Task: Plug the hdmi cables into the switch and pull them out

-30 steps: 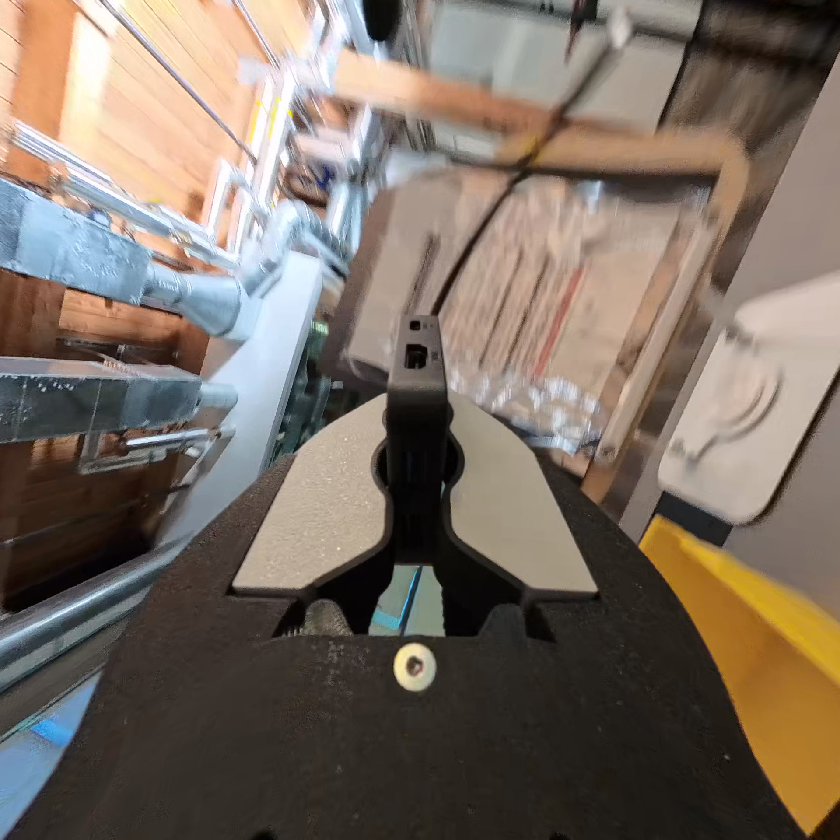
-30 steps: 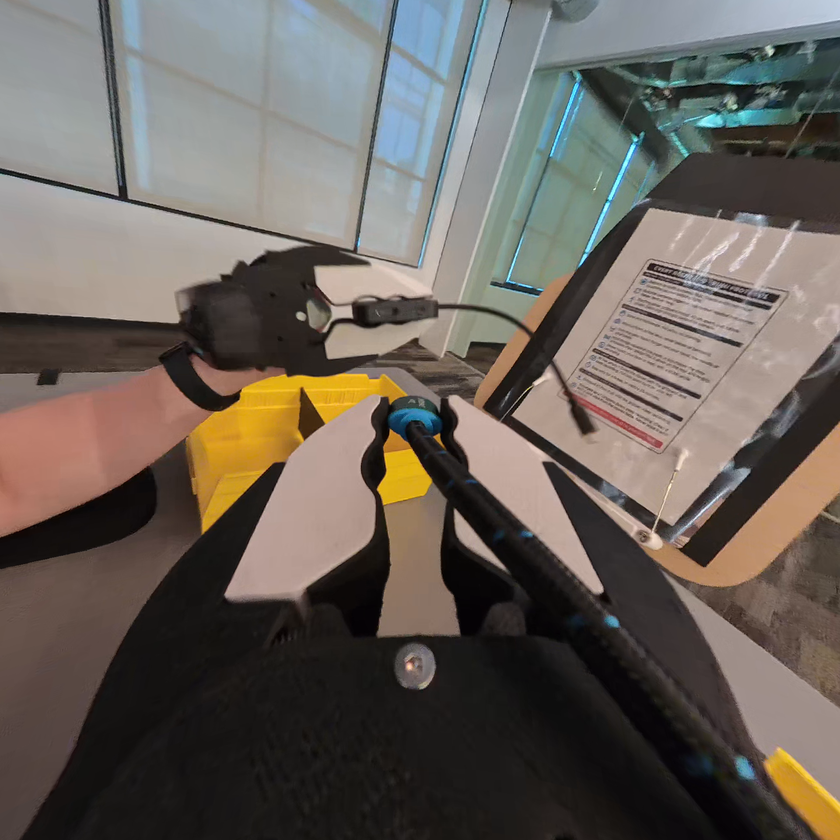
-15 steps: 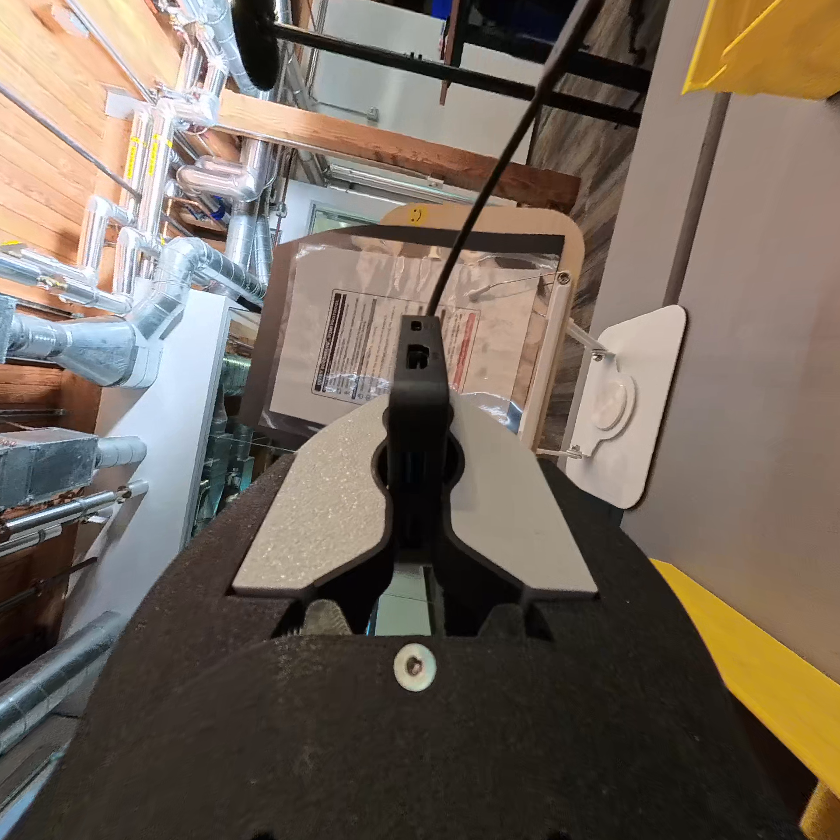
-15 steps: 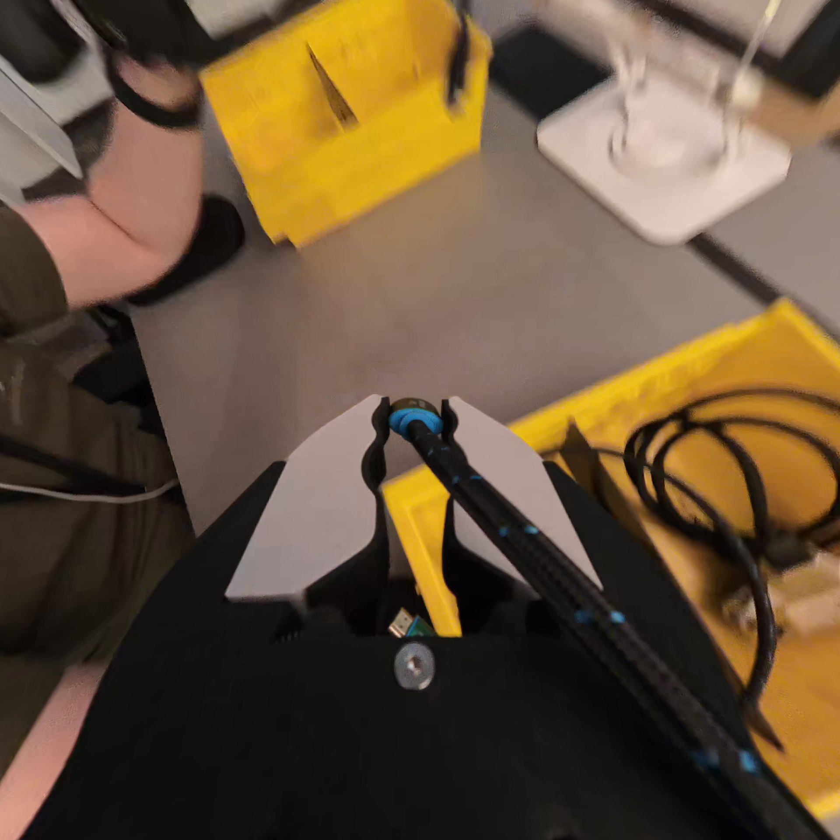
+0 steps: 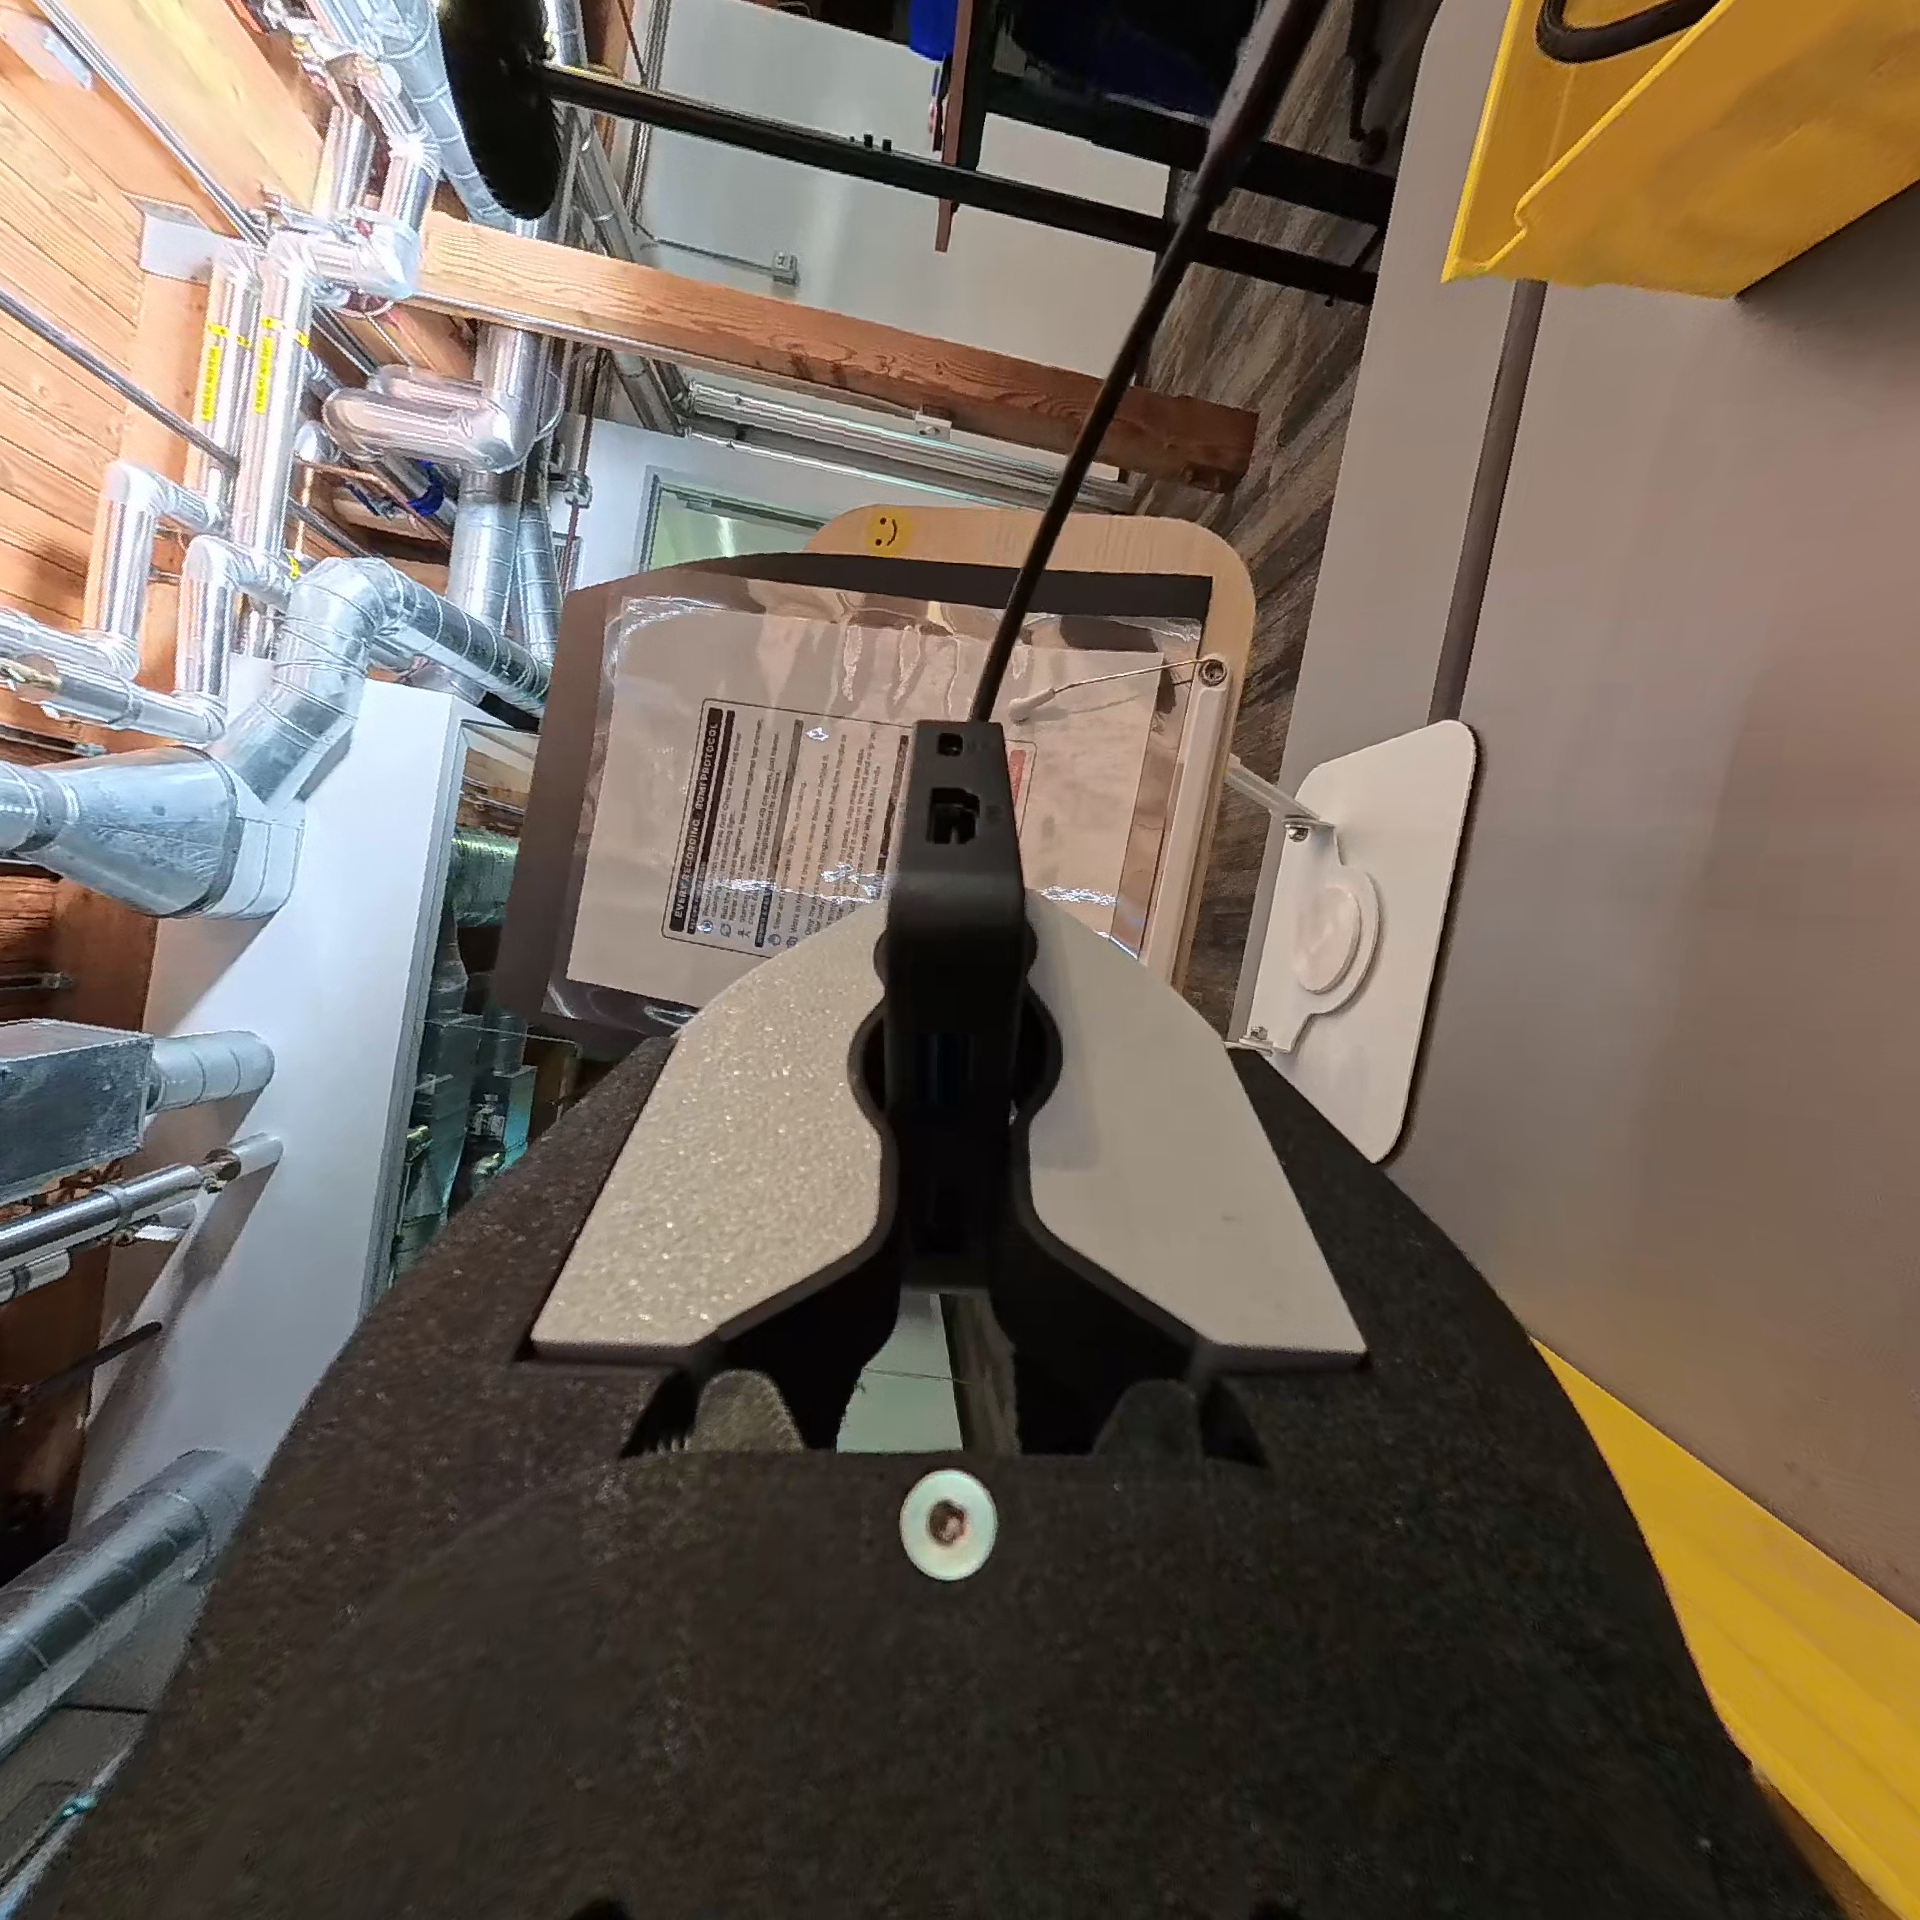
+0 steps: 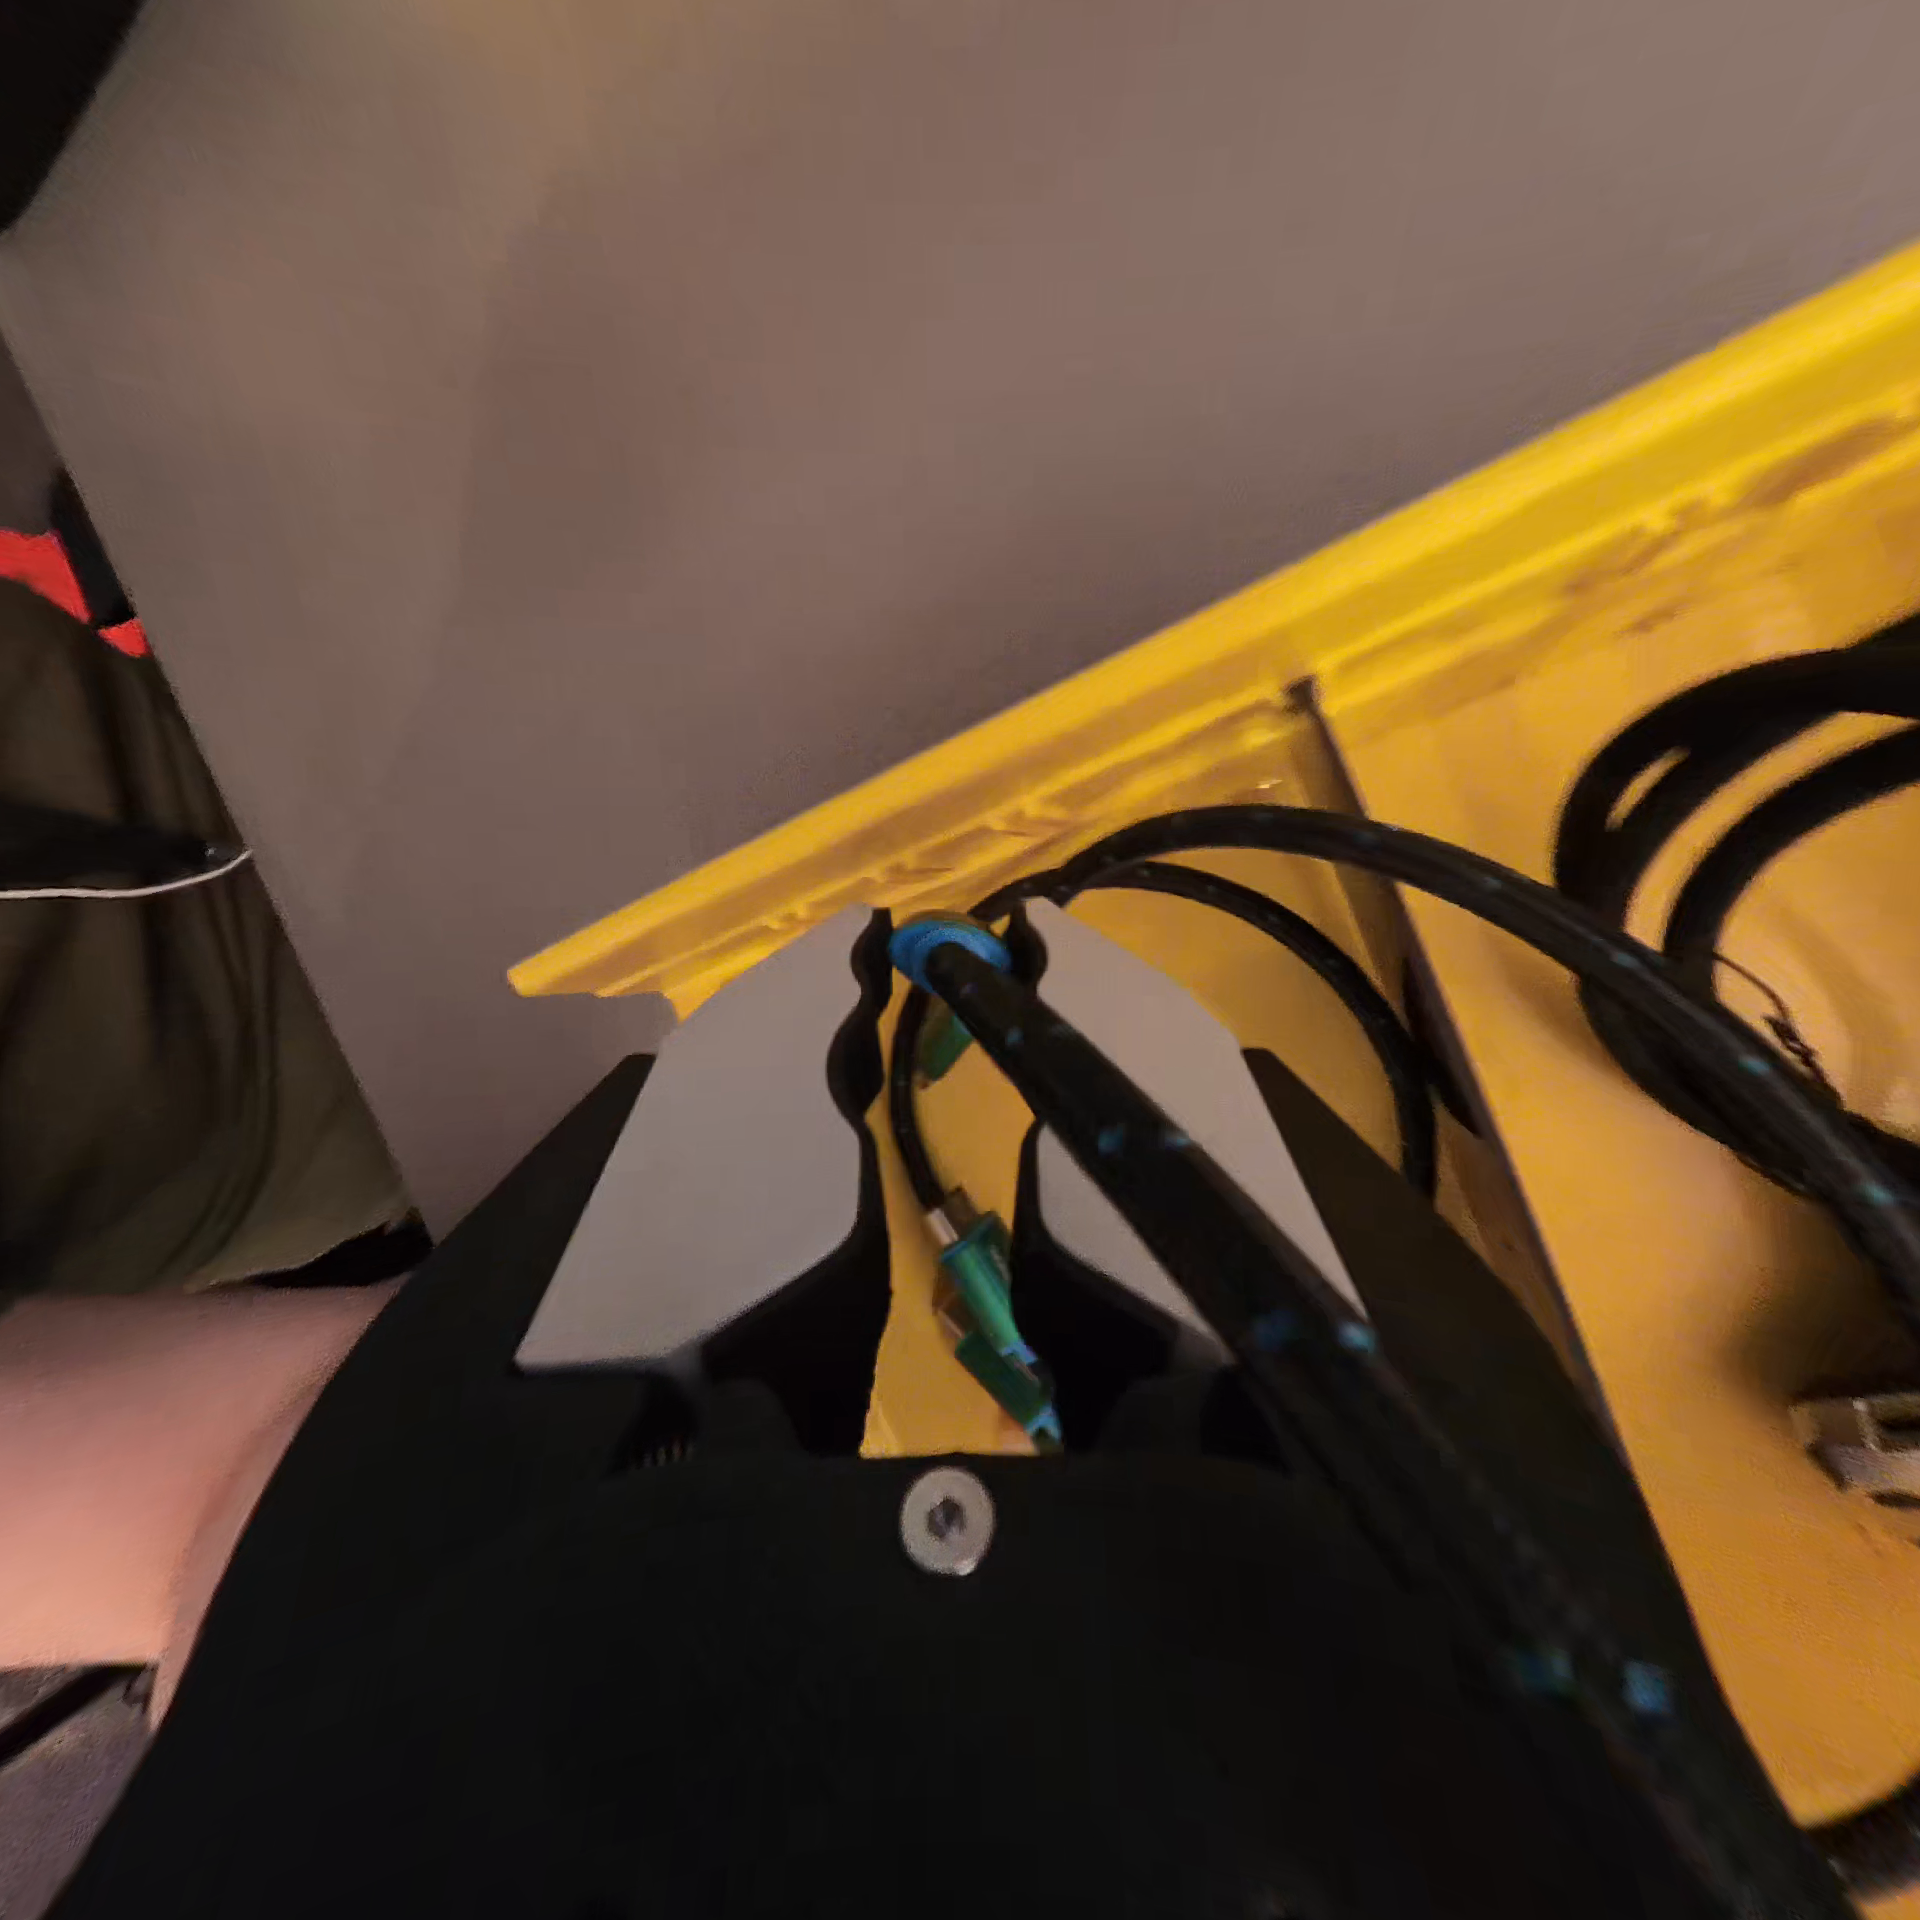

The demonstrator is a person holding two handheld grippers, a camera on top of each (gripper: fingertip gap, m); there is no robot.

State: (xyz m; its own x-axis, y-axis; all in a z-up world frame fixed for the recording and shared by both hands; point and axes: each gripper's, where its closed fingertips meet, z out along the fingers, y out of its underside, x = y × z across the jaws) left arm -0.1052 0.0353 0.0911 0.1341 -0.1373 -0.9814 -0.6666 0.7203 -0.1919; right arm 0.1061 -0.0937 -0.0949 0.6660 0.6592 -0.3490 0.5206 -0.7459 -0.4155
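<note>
Left gripper (image 5: 951, 997) pinches the black switch (image 5: 956, 935) edge-on, ports facing outward for access, 1 thin lead (image 5: 1101, 416) trailing off. Right gripper (image 6: 951, 961) clamps the braided hdmi cable (image 6: 1195, 1174) at its blue collar, over the yellow bin (image 6: 1143, 727), apparently depositing it.
</note>
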